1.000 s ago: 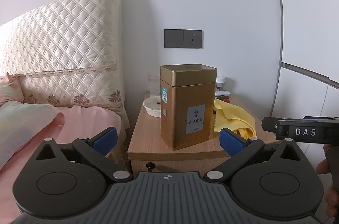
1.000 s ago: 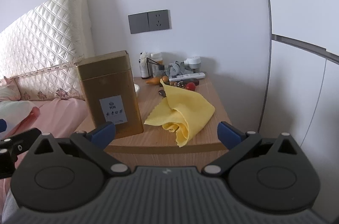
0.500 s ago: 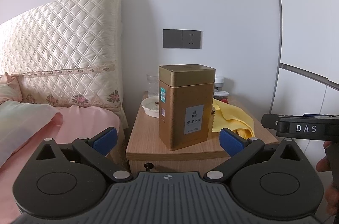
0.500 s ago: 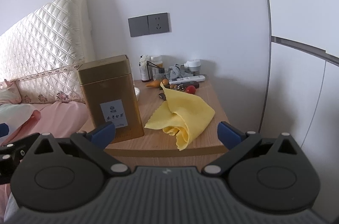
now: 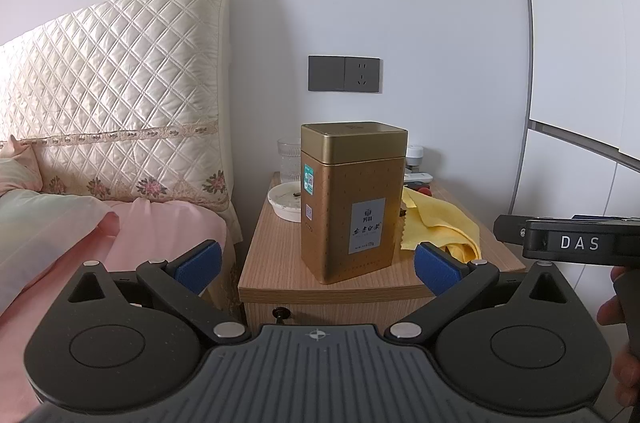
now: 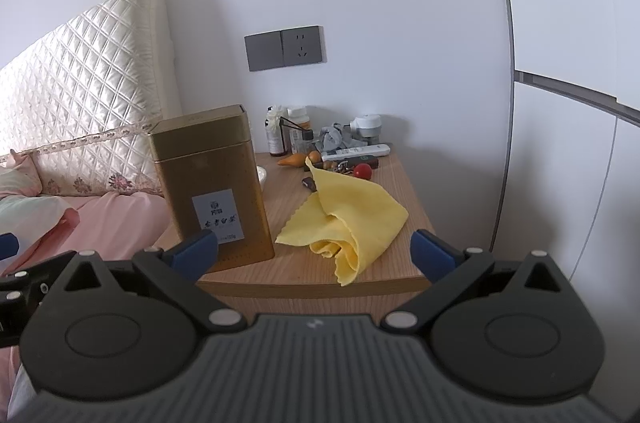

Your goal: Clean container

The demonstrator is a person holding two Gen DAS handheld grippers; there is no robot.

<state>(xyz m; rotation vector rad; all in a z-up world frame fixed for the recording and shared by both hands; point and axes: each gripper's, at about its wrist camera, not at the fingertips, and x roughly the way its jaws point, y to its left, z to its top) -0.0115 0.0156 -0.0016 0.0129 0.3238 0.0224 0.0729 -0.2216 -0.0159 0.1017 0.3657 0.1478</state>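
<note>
A tall gold tin [image 5: 352, 199] with its lid on stands upright near the front of a wooden bedside table [image 5: 280, 263]. It shows at the left of the right wrist view as the tin [image 6: 212, 183]. A crumpled yellow cloth [image 6: 348, 223] lies to its right, the cloth [image 5: 440, 227] partly hidden behind the tin in the left wrist view. My left gripper [image 5: 318, 261] is open, short of the table's front edge and level with the tin. My right gripper [image 6: 314, 249] is open too, in front of the cloth, holding nothing.
A white dish [image 5: 286, 201] and a glass [image 5: 289, 159] stand behind the tin. Small bottles [image 6: 280, 135], a remote [image 6: 356, 151] and a red ball [image 6: 363, 171] crowd the table's back. A bed with pink bedding [image 5: 120, 243] lies left; a white wall panel [image 6: 580, 183] stands right.
Both grippers have drawn back slightly from the table, so the tin and cloth look a little smaller. Both stay open.
</note>
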